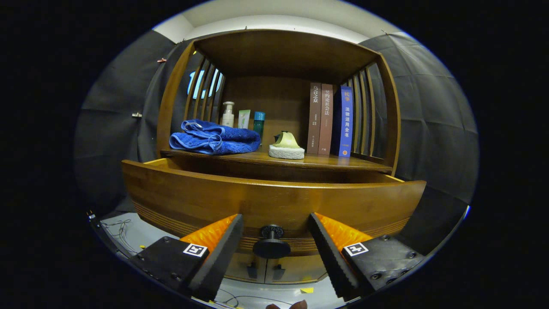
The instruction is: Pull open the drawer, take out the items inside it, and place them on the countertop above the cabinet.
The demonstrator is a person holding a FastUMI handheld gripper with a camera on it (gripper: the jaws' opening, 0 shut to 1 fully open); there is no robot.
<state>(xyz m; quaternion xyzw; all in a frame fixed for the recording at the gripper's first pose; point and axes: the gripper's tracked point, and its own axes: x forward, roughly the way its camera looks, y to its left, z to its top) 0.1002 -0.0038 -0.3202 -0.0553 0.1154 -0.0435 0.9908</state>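
A wooden drawer (266, 199) stands pulled out from the cabinet toward me, and its front panel hides whatever lies inside. Its round dark knob (271, 243) sits between my fingers without touching either one. My gripper (274, 240) is open, one finger on each side of the knob. Above the drawer runs the countertop shelf (326, 161). On it lie a folded blue towel (214, 138) and a pale sponge-like item (286, 146).
Three upright books (329, 120) stand at the right of the shelf. A pump bottle (228, 114), a tube and a teal bottle stand behind the towel. Slatted wooden sides close the shelf. Below the drawer are two cabinet doors (266, 268); cables lie on the floor.
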